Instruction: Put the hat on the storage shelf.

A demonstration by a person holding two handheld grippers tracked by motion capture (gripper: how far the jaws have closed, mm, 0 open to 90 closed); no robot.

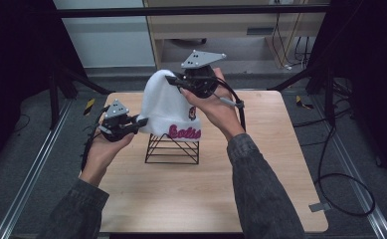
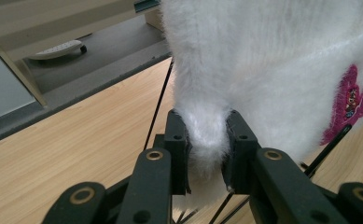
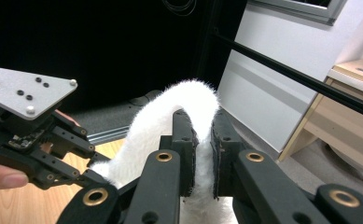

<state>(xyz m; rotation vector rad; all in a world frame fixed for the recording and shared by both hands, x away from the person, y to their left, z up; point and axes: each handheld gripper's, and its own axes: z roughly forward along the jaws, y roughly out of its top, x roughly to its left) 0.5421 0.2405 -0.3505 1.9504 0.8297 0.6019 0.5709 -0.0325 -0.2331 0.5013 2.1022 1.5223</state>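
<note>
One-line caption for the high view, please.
Person with a tool in each hand, left tool and right tool both pinching a white hat over a wire stand.

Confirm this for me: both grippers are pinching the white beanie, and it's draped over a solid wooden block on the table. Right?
Not quite. The left gripper and right gripper do both pinch the white beanie, but it sits over a black wire stand, not a solid wooden block. The high view shows its open frame.

White fluffy knit hat (image 1: 166,107) atop black wire stand (image 1: 173,148), mid-table (image 1: 260,199); left gripper (image 1: 140,122) at its left edge, right gripper (image 1: 173,79) at its top.
</note>
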